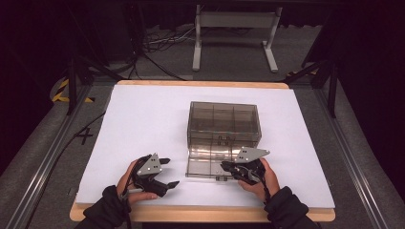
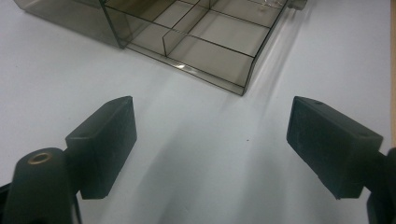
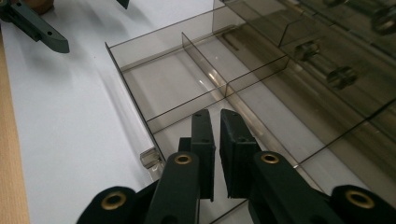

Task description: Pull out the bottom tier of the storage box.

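Right gripper (image 3: 215, 122) at drawer (image 3: 187, 88) rim.

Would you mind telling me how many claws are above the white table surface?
2. The left claw, open, is left of the clear box near the front edge; the right claw, shut, is at the box's lowered front flap.

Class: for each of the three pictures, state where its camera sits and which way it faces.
High view: above the person's side, facing down on the table; both hands, sleeves show.
Left tool view: on that tool, facing the compartment box; open jaws show.
Right tool view: above the open lid; shut jaws show.
Shared: the box.
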`<state>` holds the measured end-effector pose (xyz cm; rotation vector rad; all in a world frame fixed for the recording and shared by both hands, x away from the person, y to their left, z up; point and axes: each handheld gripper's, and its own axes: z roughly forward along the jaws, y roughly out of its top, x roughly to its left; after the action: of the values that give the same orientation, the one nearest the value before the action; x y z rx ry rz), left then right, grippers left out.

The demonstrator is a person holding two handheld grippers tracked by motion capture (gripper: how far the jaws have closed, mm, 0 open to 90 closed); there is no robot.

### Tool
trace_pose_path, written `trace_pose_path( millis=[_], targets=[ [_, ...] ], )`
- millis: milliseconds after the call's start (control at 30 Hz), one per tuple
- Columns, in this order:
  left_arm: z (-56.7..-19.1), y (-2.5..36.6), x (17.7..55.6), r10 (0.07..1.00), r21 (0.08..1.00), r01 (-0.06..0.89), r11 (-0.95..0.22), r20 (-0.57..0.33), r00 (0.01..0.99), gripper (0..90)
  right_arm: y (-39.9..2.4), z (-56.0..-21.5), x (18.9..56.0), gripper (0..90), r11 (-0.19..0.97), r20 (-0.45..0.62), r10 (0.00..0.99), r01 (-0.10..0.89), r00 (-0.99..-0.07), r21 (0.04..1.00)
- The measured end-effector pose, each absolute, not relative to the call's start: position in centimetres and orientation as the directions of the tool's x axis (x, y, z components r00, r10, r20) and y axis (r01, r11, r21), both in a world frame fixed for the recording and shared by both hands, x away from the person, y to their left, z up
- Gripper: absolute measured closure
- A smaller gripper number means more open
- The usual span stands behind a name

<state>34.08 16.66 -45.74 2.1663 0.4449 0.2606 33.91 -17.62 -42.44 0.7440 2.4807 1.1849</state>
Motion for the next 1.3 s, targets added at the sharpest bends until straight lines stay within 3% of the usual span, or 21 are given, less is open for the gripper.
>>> trace_pose_path(
  millis=[100, 767, 1233, 1300],
  targets=[
    [-45.7, 16.7, 34.1, 0.406, 0.808, 0.221, -0.547, 0.025, 0.914, 16.6, -18.0, -41.8, 33.7, 90.0, 0.534, -0.064, 0.565, 0.306, -0.822, 0.788],
    [-45.4, 16.8, 33.3, 0.435, 0.818, 0.233, -0.526, 0.024, 0.900, 24.4, -22.2, -37.6, 34.1, 90.0, 0.466, -0.140, 0.649, 0.245, -0.747, 0.850],
    [-44.6, 15.0, 31.1, 0.372, 0.806, 0.192, -0.560, 0.038, 0.928, 87.8, -25.5, -35.6, 37.3, 90.0, 0.404, -0.150, 0.746, 0.262, -0.648, 0.876],
    [-44.6, 14.7, 31.0, 0.374, 0.799, 0.197, -0.568, 0.037, 0.927, 90.0, -25.8, -35.7, 37.8, 90.0, 0.403, -0.149, 0.753, 0.271, -0.641, 0.874]
  ],
)
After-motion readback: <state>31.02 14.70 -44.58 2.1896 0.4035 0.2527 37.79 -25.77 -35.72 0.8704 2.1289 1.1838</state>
